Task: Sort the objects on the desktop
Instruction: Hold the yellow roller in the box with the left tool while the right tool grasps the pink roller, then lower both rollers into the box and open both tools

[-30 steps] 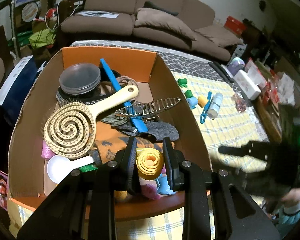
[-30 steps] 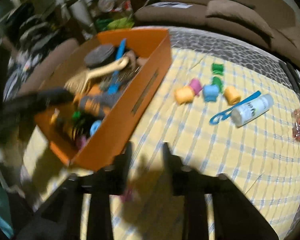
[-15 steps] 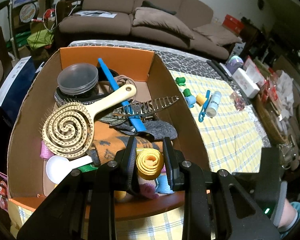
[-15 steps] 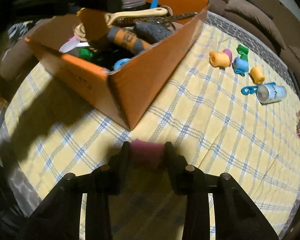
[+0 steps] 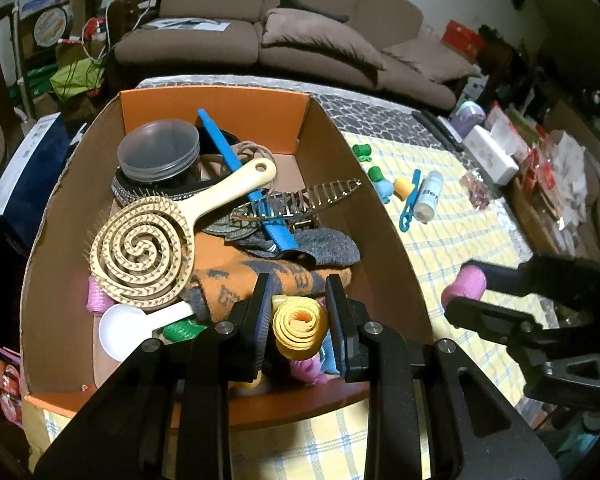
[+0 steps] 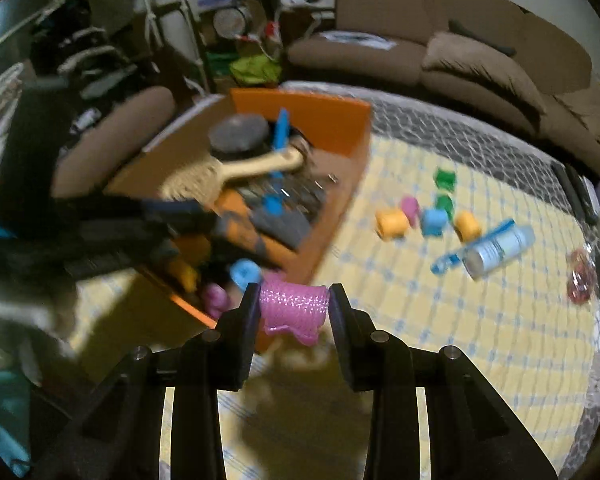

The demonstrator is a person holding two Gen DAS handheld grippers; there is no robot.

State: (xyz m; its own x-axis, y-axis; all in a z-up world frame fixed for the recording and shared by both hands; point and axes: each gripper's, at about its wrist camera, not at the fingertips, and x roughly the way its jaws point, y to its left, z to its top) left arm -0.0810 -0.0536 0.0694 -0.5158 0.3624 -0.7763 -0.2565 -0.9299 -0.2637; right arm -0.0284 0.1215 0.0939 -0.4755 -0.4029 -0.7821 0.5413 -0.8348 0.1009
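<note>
1. Left gripper clamped on yellow roller, poised over orange box's near end.
2. Right gripper just closed, gripping pink roller, raised beside box corner above checked worktop.

my left gripper points steeply down, its two black fingers pressed flat against the sides of a yellow roller. my right gripper tilts down as well, and its jaws, which have just been closing, pinch a pink roller by its ends. in the left wrist view my right gripper reaches in from the right edge, apart from the left one.
</note>
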